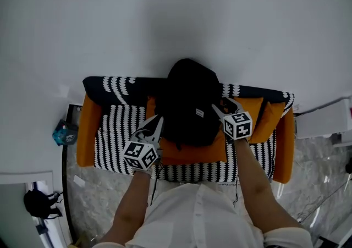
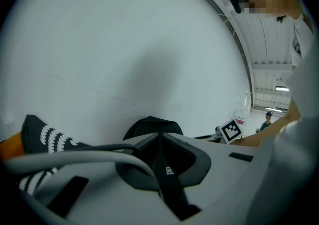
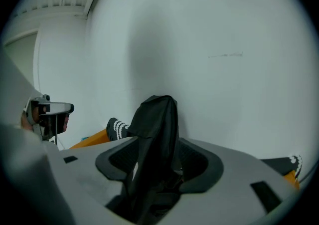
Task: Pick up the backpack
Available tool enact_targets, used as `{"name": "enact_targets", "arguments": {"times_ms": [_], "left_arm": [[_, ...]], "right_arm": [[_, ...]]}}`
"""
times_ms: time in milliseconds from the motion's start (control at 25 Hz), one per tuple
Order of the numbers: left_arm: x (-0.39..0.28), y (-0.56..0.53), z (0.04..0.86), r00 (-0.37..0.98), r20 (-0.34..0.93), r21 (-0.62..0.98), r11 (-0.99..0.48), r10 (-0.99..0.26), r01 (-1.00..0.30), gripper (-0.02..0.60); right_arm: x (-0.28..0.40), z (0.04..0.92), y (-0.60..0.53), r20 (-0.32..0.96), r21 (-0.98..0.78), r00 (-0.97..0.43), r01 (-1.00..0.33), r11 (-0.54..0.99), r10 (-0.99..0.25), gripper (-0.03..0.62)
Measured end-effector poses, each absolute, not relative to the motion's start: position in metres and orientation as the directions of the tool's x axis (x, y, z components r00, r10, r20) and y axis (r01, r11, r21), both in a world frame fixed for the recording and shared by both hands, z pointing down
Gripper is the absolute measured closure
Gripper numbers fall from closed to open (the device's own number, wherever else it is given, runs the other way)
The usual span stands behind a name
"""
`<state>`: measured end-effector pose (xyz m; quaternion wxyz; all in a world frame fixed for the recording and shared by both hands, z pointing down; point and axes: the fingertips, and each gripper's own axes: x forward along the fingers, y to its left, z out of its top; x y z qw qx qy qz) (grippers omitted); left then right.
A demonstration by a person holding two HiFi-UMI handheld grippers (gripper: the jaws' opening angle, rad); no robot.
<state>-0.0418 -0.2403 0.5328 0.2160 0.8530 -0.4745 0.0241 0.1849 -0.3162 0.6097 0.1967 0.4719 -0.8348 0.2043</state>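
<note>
A black backpack (image 1: 187, 101) stands upright on a sofa (image 1: 110, 131) covered in black-and-white stripes, leaning against the white wall. My left gripper (image 1: 155, 126) is at the backpack's left side, shut on a thin black strap (image 2: 168, 170) with a small label; the backpack's top (image 2: 152, 125) rises behind the jaws. My right gripper (image 1: 220, 108) is at the backpack's upper right. In the right gripper view a fold of the black backpack fabric (image 3: 157, 119) stands between the jaws of the right gripper (image 3: 159, 164), which are spread apart and do not press on it.
The sofa has orange arms (image 1: 88, 131) and an orange cushion (image 1: 192, 153) under the backpack. A teal object (image 1: 65, 133) lies on the floor at the left, a white box (image 1: 324, 120) stands at the right, and a dark bag (image 1: 38, 203) sits lower left. The wall is close behind.
</note>
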Motion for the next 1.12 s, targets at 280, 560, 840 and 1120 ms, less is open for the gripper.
{"name": "enact_targets", "arguments": {"times_ms": [280,560,840,1120], "left_arm": [[-0.043,-0.243,0.54,0.548,0.261,0.348,-0.452,-0.795,-0.821,0.555],[-0.039,-0.244,0.542,0.551,0.27,0.345,-0.455,-0.79,-0.821,0.555],[-0.04,-0.242,0.543,0.557,0.272,0.348,-0.46,-0.785,-0.817,0.555],[-0.042,-0.237,0.545,0.558,0.269,0.354,-0.458,-0.785,-0.815,0.555]], "right_arm": [[0.176,0.626,-0.346,0.537,-0.245,-0.51,-0.857,0.454,-0.672,0.253],[0.16,0.642,-0.367,0.564,-0.305,-0.557,-0.827,0.473,-0.61,0.233],[0.149,0.656,-0.379,0.612,-0.284,-0.544,-0.829,0.482,-0.575,0.233],[0.143,0.65,-0.366,0.611,-0.209,-0.528,-0.827,0.522,-0.59,0.383]]}}
